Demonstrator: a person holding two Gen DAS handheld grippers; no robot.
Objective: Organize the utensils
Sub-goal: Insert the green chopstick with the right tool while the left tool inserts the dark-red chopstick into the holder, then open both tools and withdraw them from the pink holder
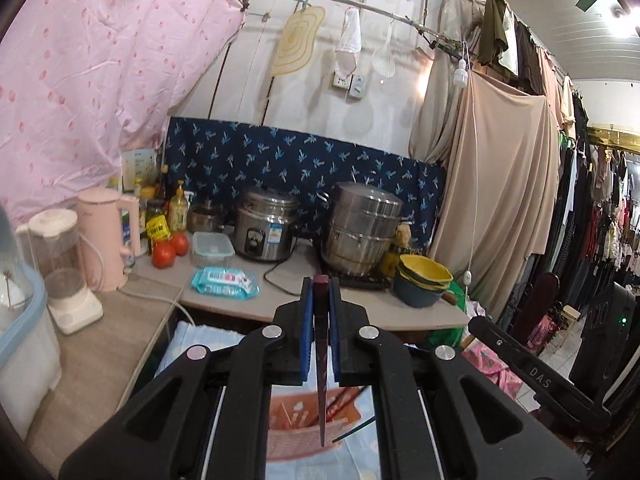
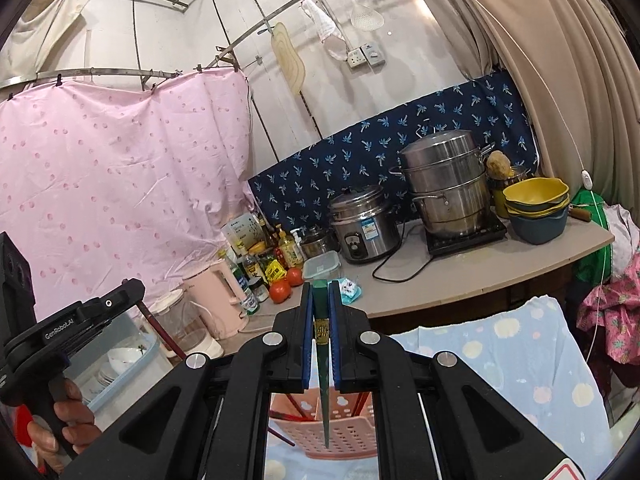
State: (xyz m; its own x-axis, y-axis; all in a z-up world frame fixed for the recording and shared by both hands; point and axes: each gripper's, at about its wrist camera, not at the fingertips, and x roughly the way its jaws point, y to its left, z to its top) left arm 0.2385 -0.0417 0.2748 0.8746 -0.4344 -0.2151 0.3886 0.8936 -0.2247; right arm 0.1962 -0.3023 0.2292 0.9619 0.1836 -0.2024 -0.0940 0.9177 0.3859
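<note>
Left tongs: my left gripper (image 1: 321, 292) is clamped narrow on a dark red chopstick (image 1: 321, 360), pinched between the blue pads (image 1: 307, 320).
Right tongs: my right gripper (image 2: 320, 296) is clamped narrow on a green chopstick (image 2: 322, 360) with a gold band just below the grip.
Long axis, red: runs along the fingers, blunt end out past the fingertips, thin tip pointing back and down toward the basket.
Long axis, green: the same, thick end forward, tip hanging over the basket's perforated wall.
Destination: pink utensil basket (image 2: 340, 432) on the pale blue spotted cloth (image 2: 520, 360), directly under both grippers; more red chopsticks (image 1: 340, 400) already lean inside it.
Step in hand, as I judge it: carrying one stick per hand to the basket, neither yet dropped in.
Next move calls for: lowering each tip into the basket's opening, then releasing.
Surroundings: counter (image 2: 480, 272) beyond holds a rice cooker (image 2: 362, 226) and a steamer pot (image 2: 444, 184), well apart from the work.
</note>
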